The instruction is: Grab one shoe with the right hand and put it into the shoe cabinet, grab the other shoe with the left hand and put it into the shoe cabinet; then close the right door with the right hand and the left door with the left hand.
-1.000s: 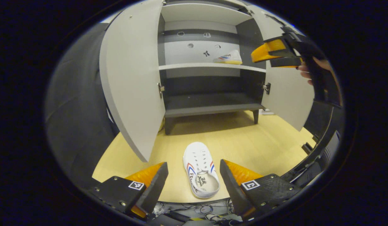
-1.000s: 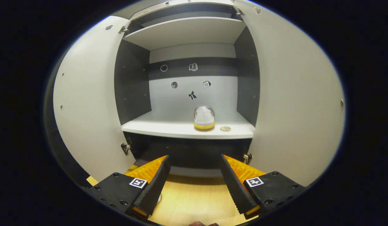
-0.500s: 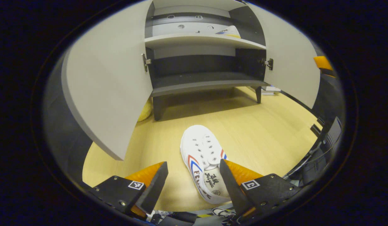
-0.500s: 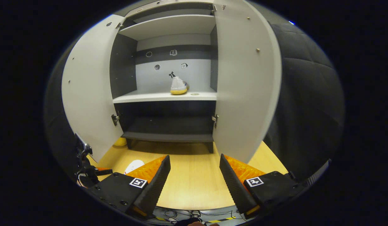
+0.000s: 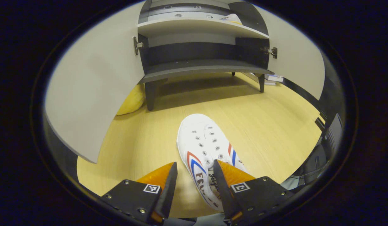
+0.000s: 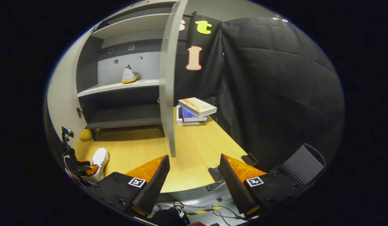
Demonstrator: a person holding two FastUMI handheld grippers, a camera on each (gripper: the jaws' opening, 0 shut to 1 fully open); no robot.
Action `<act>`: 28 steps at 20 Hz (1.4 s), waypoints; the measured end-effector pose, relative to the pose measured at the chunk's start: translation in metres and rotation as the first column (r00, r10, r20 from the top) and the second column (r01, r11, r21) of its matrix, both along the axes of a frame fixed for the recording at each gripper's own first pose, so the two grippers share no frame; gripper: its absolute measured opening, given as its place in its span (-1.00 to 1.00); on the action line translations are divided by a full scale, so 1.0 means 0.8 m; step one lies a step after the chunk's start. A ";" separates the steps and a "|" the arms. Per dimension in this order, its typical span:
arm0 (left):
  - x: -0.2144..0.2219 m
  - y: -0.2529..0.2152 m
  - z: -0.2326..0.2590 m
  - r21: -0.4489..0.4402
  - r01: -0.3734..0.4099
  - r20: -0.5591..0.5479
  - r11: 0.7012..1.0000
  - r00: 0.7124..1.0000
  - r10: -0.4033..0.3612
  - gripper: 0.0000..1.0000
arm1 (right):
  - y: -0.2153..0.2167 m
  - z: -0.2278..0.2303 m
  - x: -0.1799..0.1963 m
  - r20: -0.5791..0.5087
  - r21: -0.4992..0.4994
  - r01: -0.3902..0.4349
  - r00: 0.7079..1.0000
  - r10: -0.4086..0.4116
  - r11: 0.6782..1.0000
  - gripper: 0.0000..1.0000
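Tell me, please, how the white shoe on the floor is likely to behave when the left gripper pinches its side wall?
The shoe looks like soft canvas, so its wall will probably fold. Held at the heel by the left gripper, its toe may droop. It seems light.

The shoe (image 5: 202,147) on the worktop (image 5: 269,125) is white, with red and blue stripes on both sides and dark lettering near its opening. The worktop is pale yellow wood grain. The shoe cabinet (image 5: 194,62) has light grey doors, a white upper shelf and a dark grey lower shelf and legs. The second shoe (image 6: 129,75) on the upper shelf is white with a yellow sole. A yellow object (image 5: 131,101) lies beside the cabinet leg. The booth wall (image 6: 275,81) is black quilted cloth. The stacked books (image 6: 194,110) have cream, orange and blue covers.
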State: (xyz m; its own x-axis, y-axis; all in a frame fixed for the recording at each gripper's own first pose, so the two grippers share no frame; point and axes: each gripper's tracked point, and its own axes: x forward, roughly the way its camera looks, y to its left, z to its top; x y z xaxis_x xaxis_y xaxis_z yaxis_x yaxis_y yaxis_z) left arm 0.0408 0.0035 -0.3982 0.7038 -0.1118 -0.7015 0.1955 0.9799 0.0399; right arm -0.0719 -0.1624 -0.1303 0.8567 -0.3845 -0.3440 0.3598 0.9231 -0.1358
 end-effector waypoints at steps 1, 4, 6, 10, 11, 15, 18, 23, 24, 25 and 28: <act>0.001 -0.004 -0.002 -0.028 0.004 -0.006 1.000 1.000 -0.004 0.22 | -0.011 0.001 -0.007 -0.001 -0.003 0.020 1.000 -0.020 1.000 0.99; -0.008 -0.012 -0.008 -0.042 0.017 -0.038 0.999 0.999 -0.019 0.02 | -0.040 0.000 -0.017 -0.006 -0.003 0.068 0.998 -0.068 0.998 0.90; -0.009 -0.012 -0.006 -0.011 0.002 -0.048 1.000 0.999 -0.003 -0.10 | -0.057 0.001 -0.017 0.000 -0.003 0.093 0.996 -0.093 0.996 1.00; -0.003 -0.002 -0.007 0.010 -0.103 -0.048 0.995 0.993 0.104 -0.81 | -0.081 0.007 -0.011 0.018 0.000 0.118 0.993 -0.118 0.993 1.00; -0.004 -0.003 -0.006 0.004 -0.117 -0.054 0.993 0.992 0.117 -0.86 | -0.087 0.009 -0.006 0.022 0.001 0.121 0.992 -0.121 0.993 1.00; -0.007 -0.004 -0.006 0.007 -0.131 -0.076 0.991 0.988 0.131 -0.96 | -0.114 0.021 0.005 0.035 0.018 0.129 0.991 -0.130 0.991 1.00; -0.003 -0.008 0.007 -0.041 -0.185 -0.090 0.982 0.979 0.180 -0.96 | -0.134 0.040 0.022 0.059 0.019 0.137 0.989 -0.138 0.990 1.00; 0.004 -0.002 0.046 -0.093 -0.213 -0.064 0.973 0.976 0.207 -0.97 | -0.164 0.056 0.053 0.086 0.008 0.146 0.986 -0.146 0.989 0.94; 0.003 -0.001 0.052 -0.109 -0.222 -0.052 0.969 0.975 0.217 -0.97 | -0.169 0.056 0.059 0.086 0.012 0.147 0.985 -0.148 0.989 0.94; 0.005 0.001 0.067 -0.121 -0.228 -0.038 0.966 0.974 0.225 -0.97 | -0.172 0.058 0.064 0.090 0.020 0.149 0.985 -0.150 0.989 0.94; 0.013 0.006 0.101 -0.160 -0.243 0.015 0.957 0.968 0.249 -0.97 | -0.187 0.061 0.081 0.111 0.032 0.160 0.980 -0.162 0.987 0.96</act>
State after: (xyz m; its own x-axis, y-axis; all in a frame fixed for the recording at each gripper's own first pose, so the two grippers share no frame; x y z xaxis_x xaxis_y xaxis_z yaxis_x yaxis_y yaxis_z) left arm 0.0510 0.0082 -0.3177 0.7467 -0.0381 -0.6641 -0.0511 0.9921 -0.1143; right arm -0.0074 -0.3124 -0.0812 0.8178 -0.5138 -0.2592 0.5158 0.8542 -0.0656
